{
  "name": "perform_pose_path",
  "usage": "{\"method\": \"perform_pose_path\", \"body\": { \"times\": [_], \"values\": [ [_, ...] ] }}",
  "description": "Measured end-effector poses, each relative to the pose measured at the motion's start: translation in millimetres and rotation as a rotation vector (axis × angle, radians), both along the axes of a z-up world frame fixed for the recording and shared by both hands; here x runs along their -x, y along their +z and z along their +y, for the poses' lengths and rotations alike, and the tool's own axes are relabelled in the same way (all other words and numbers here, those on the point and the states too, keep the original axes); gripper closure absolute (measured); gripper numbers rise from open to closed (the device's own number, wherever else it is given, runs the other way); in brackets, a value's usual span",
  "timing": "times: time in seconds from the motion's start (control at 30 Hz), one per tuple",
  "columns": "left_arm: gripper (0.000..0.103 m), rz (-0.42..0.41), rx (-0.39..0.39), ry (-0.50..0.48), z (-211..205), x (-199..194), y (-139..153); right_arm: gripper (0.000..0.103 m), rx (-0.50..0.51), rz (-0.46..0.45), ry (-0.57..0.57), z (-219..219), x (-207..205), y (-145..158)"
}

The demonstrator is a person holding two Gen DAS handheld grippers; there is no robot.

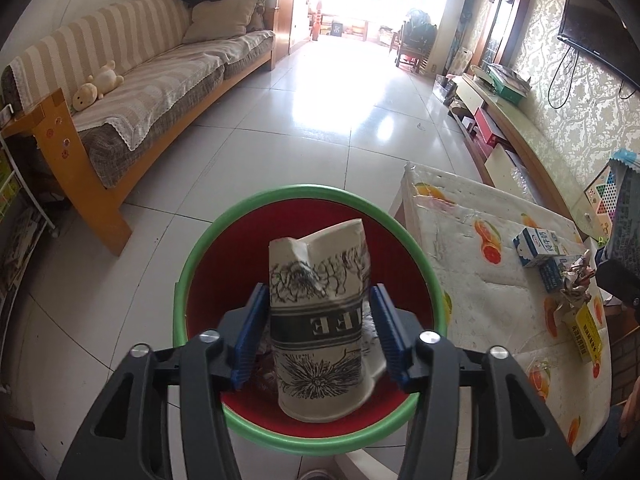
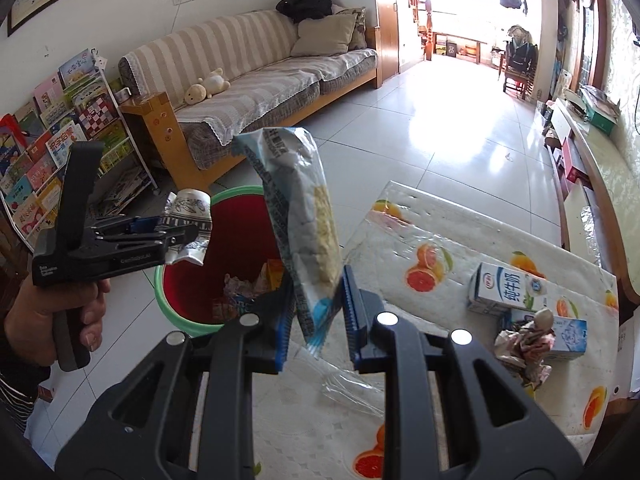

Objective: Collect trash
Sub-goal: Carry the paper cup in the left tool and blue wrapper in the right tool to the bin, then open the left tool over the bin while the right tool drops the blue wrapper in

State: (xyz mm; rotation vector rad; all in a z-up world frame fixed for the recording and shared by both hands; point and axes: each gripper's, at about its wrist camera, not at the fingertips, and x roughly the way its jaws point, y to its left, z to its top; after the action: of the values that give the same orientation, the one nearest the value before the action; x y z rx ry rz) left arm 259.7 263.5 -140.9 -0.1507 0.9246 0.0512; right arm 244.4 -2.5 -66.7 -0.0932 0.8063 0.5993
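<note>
Between the blue pads of the left gripper (image 1: 318, 334) a crushed paper coffee cup (image 1: 322, 320) is seen, held over the red bin with the green rim (image 1: 200, 240); the pads stand parted, the left one at the cup's wall and the right one with a sliver of gap showing, so the cup is judged to be released or barely pinched rather than clamped. The cup is thin-walled, dented at the rim and light, and it is expected to buckle further under pressure; a hold across its printed middle band is judged safest. The right gripper (image 2: 314, 316) is closed on the lower end of a crinkled snack wrapper (image 2: 296, 220), which stands up above the pads and leans toward the bin. The wrapper is judged very light, limp and slick, liable to slide out unless it is pinched flat near a sealed edge. Beyond the fingers, wrappers already lie in the bin. On the fruit-printed tablecloth (image 2: 400, 240) two milk cartons (image 2: 506, 290) and a ball of crumpled paper (image 2: 524, 344) remain to be collected; the cartons are stiffer and are best taken across their narrow sides.
</note>
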Motion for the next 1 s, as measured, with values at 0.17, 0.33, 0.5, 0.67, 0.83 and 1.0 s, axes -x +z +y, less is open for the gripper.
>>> {"method": "perform_pose_path", "body": {
  "times": [0.17, 0.33, 0.5, 0.67, 0.83, 1.0],
  "values": [
    [0.027, -0.037, -0.019, 0.025, 7, 8, 5, 0.080, 0.003, 0.001, 0.024, 27, -4, 1],
    [0.017, -0.061, -0.039, 0.072, 26, 20, 10, 0.081, -0.001, 0.014, 0.047, 50, -7, -5],
    [0.011, -0.067, -0.052, 0.099, 43, 32, 13, 0.080, -0.017, 0.041, 0.079, 78, -14, -16],
    [0.010, -0.068, -0.045, 0.121, 59, 42, 12, 0.080, -0.012, 0.058, 0.097, 110, -22, -32],
    [0.008, -0.067, -0.046, 0.145, 72, 50, 9, 0.080, 0.012, 0.077, 0.101, 136, -29, -49],
    [0.008, -0.071, -0.036, 0.174, 83, 59, 6, 0.080, 0.045, 0.090, 0.100, 149, -34, -61]
  ]
}}
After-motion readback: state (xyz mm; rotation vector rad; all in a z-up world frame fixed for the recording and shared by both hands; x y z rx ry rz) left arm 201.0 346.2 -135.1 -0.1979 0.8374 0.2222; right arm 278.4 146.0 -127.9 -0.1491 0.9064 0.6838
